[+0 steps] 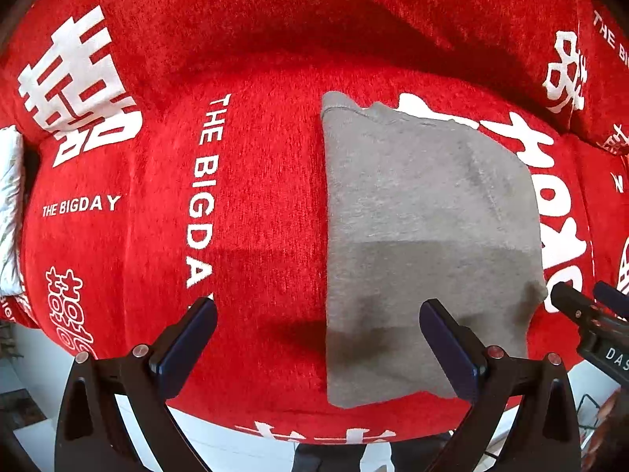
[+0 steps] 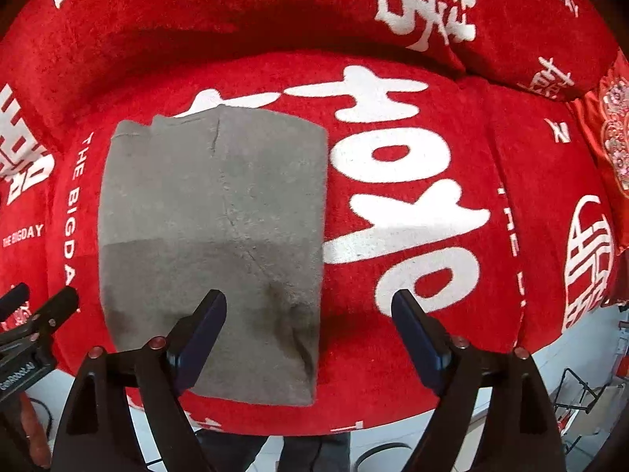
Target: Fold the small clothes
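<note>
A grey garment (image 1: 424,216) lies folded into a flat rectangle on a red seat cover (image 1: 255,196) printed with white lettering. My left gripper (image 1: 317,306) hangs open above the garment's near left edge, with nothing between its fingers. In the right wrist view the same grey garment (image 2: 212,204) lies left of centre. My right gripper (image 2: 308,297) is open over its near right edge and holds nothing. Each gripper shows at the edge of the other's view: the right gripper (image 1: 582,303) and the left gripper (image 2: 39,299).
The red cover (image 2: 511,196) rises into a backrest at the far side. A white cloth item (image 1: 10,204) sits at the far left and a red embroidered cushion (image 2: 613,126) at the right. Pale floor (image 1: 39,373) and a wire rack (image 2: 578,393) lie below the seat's front edge.
</note>
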`<state>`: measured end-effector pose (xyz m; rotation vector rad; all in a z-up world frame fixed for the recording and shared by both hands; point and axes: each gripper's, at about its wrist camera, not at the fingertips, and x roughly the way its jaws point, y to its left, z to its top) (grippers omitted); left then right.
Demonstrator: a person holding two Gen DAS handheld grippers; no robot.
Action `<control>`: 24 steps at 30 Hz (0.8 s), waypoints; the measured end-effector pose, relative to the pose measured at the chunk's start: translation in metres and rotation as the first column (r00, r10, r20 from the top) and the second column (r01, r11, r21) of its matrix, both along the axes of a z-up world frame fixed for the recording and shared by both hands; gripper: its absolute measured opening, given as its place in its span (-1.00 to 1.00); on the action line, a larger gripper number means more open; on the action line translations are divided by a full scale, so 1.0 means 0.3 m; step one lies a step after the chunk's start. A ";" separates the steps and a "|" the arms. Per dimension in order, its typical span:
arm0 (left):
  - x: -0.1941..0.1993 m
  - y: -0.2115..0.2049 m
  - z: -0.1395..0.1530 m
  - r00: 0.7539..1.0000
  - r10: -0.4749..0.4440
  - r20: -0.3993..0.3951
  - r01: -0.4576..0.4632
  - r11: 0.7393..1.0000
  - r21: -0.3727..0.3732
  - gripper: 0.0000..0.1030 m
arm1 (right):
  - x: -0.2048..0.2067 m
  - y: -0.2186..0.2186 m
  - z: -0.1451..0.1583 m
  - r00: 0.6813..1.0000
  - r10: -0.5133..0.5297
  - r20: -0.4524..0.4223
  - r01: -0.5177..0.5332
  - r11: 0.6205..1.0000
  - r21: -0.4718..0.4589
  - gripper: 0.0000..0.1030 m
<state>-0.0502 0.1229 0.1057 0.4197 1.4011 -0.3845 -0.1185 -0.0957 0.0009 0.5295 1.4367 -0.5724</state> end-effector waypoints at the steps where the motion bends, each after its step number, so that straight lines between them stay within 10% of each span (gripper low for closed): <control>1: -0.001 -0.001 0.002 1.000 0.000 0.002 0.000 1.000 0.002 1.00 | -0.001 -0.001 0.000 1.000 -0.001 0.000 0.001 1.000 -0.005 0.71; 24: -0.015 0.003 0.015 1.000 -0.005 0.013 0.005 1.000 0.003 1.00 | 0.008 0.020 0.009 1.000 0.010 0.012 -0.010 1.000 0.020 0.71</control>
